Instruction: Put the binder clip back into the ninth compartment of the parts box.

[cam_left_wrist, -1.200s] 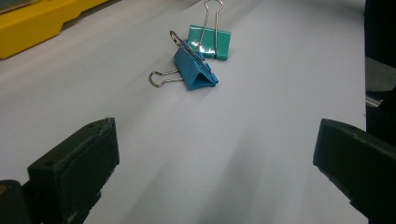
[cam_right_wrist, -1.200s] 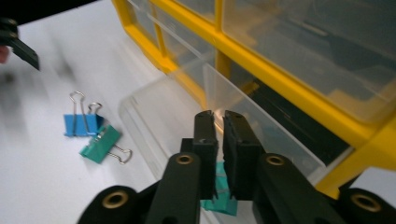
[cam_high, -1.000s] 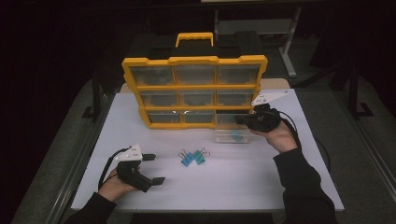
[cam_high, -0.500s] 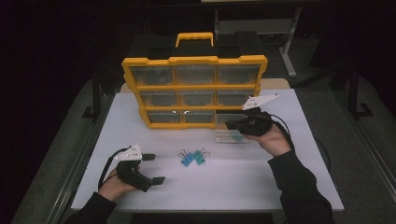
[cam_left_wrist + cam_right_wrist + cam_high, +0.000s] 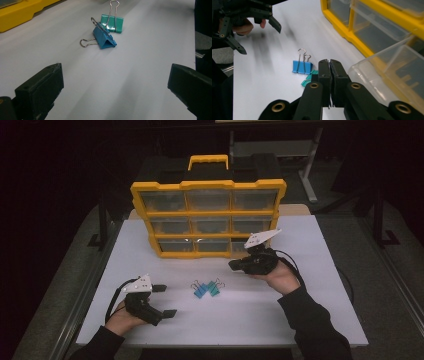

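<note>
Two binder clips lie side by side on the white table: a blue one (image 5: 201, 290) (image 5: 105, 39) (image 5: 302, 67) and a teal one (image 5: 215, 288) (image 5: 113, 22) (image 5: 309, 79). My left gripper (image 5: 165, 300) (image 5: 115, 92) rests low at the front left, open and empty, its jaws pointing at the clips from a short way off. My right gripper (image 5: 234, 266) (image 5: 329, 63) is shut with nothing between its jaws; it hovers just right of the clips, in front of the organiser's bottom right corner. The left gripper (image 5: 259, 37) also shows far off in the right gripper view.
A yellow organiser (image 5: 207, 185) with clear drawers stands upright at the back middle of the table (image 5: 310, 315). Its bottom right drawer (image 5: 387, 72) is pulled out, close beside my right gripper. The table's front and side edges drop to a dark floor.
My right gripper has moved left and a little down, away from the drawer's front and toward the clips. The left gripper and the clips have stayed put.
</note>
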